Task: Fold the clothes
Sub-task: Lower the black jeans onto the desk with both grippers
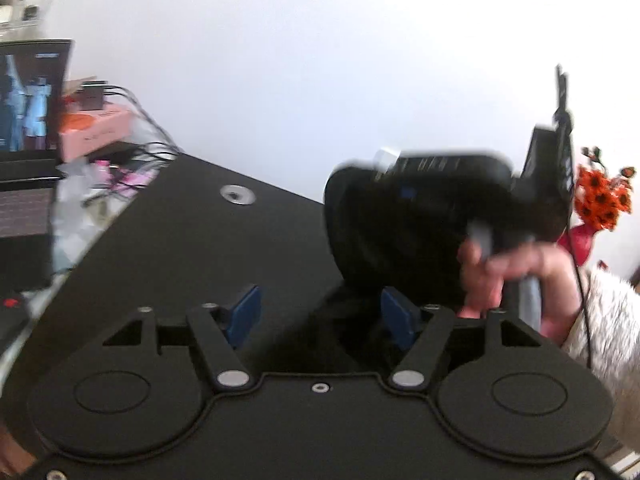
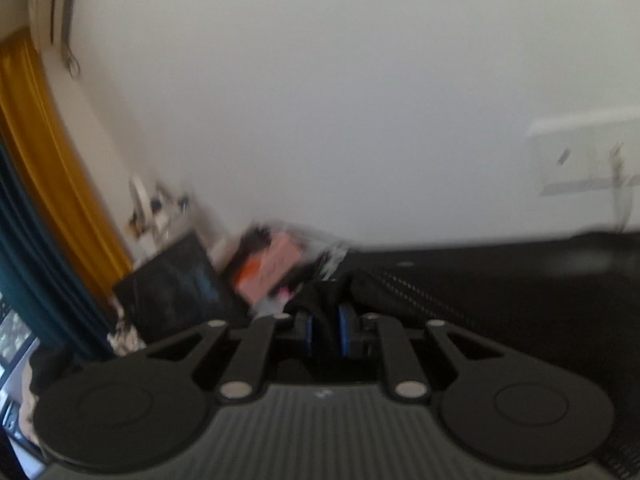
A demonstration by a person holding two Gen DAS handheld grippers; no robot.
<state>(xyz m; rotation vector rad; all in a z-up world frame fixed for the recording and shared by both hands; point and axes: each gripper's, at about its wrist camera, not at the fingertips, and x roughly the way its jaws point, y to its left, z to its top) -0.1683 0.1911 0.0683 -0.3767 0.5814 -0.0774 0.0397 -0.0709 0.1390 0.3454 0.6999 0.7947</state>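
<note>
While the left tongs (image 1: 320, 316) stand released above the black bench (image 1: 168, 248), dark cloth (image 1: 344, 332) lies slack between their blue pads, unpinched; the right tongs (image 2: 325, 330) are clenched on a fold of the same dark garment (image 2: 320, 300). Soft, light, floppy stuff, I judge: best taken by an edge or corner, as it will sag

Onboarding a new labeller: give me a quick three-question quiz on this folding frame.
1. True or false: the left gripper has its jaws spread apart.
2. What sits between the pads of the right gripper: A) pink box, B) black cloth, C) nothing?
3. What colour are the flowers past the person's hand?

Key: 1 true; 2 B; 3 orange.
</note>
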